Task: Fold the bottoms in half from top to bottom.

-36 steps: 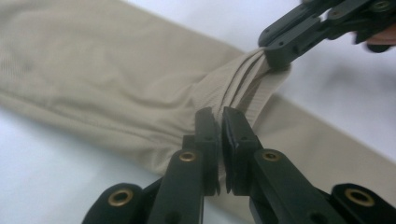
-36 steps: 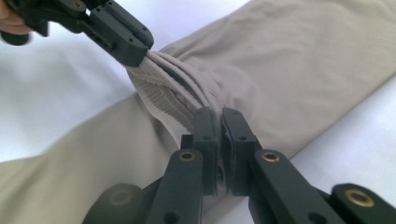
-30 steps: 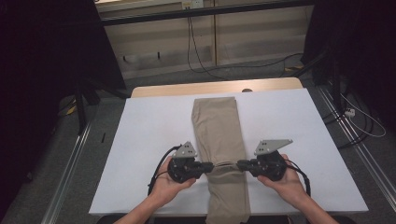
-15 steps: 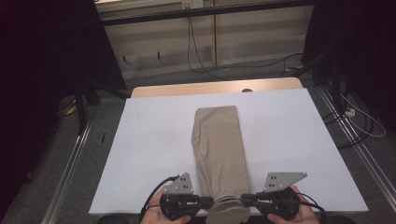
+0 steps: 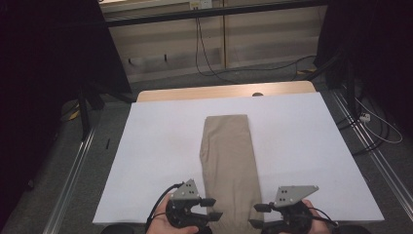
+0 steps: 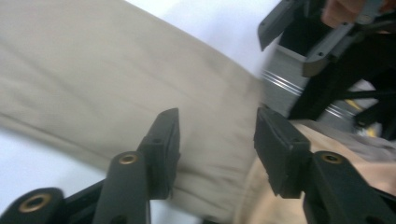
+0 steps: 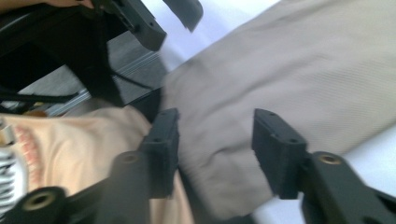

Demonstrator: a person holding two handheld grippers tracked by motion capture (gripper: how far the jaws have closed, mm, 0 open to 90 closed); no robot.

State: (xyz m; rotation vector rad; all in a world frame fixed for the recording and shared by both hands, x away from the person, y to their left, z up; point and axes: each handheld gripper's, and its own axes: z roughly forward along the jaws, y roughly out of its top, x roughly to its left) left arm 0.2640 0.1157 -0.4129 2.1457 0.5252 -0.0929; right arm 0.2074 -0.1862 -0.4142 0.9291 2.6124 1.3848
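Folded tan cloth [image 5: 228,161] lay lengthwise down the middle of the white table [image 5: 311,146], its near end hanging over the near edge. Left gripper [image 5: 210,208] and right gripper [image 5: 259,215] flanked that end; both jaws had just been opening, now spread, gripping no cloth.

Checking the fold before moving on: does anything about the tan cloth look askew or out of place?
Mostly tidy. The folded tan cloth lies flat as a long strip on the white table, but its near end hangs over the table's front edge between the left gripper and right gripper. Both grippers' jaws have just opened, gripping nothing.
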